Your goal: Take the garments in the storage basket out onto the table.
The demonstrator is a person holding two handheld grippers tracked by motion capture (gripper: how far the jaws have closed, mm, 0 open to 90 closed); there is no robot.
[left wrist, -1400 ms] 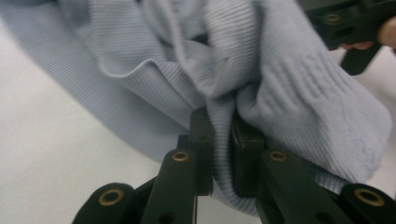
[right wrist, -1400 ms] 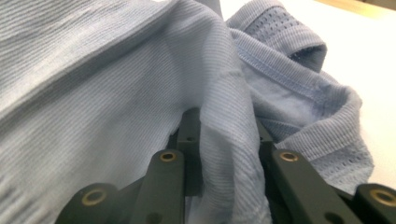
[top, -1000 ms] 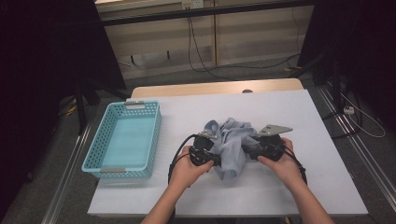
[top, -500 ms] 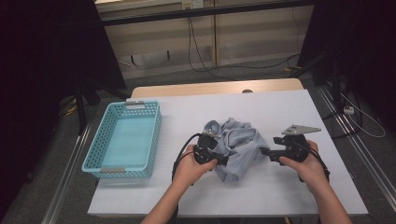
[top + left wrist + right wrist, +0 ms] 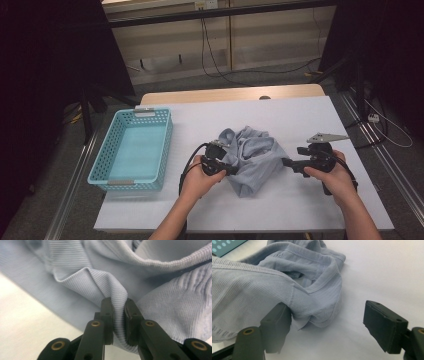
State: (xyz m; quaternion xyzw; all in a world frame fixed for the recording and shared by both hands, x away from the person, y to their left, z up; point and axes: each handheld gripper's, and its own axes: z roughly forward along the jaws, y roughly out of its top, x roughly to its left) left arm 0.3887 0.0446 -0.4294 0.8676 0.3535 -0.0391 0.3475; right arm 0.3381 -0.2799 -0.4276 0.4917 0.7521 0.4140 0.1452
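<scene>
The right gripper (image 5: pixel 286 162) had just let go of the shirt (image 5: pixel 252 159). A second earlier it sat in against the right side of the pile; now it had backed off to the right, its jaw tips just at the cloth's right edge in the high view. Its jaws had just been opening and stood wide apart in the right gripper view, with only white table (image 5: pixel 372 272) between them. One pad (image 5: pixel 277 326) still brushed a fold of the shirt (image 5: pixel 287 287), but nothing was pinched.

The left gripper (image 5: pixel 231 170) hadn't budged. Jaws nearly together, clamped on a ribbed fold of the shirt (image 5: pixel 100 282), cloth squeezed up between the pads (image 5: pixel 108 315) in the left gripper view.

The shirt lay bunched in a heap near the middle of the table (image 5: pixel 300 115), still crumpled and only slightly reshaped. The blue basket (image 5: pixel 105 177) sat empty well to the left, apart from the cloth.

Read: a regrasp, probably. The left held its anchor point while the right came free to look for a new edge or corner on the right side of the heap. Shirt not spread or folded yet, nothing in the basket, so the work looked early. Risk was the right grabbing a double layer in that loose bunch.
</scene>
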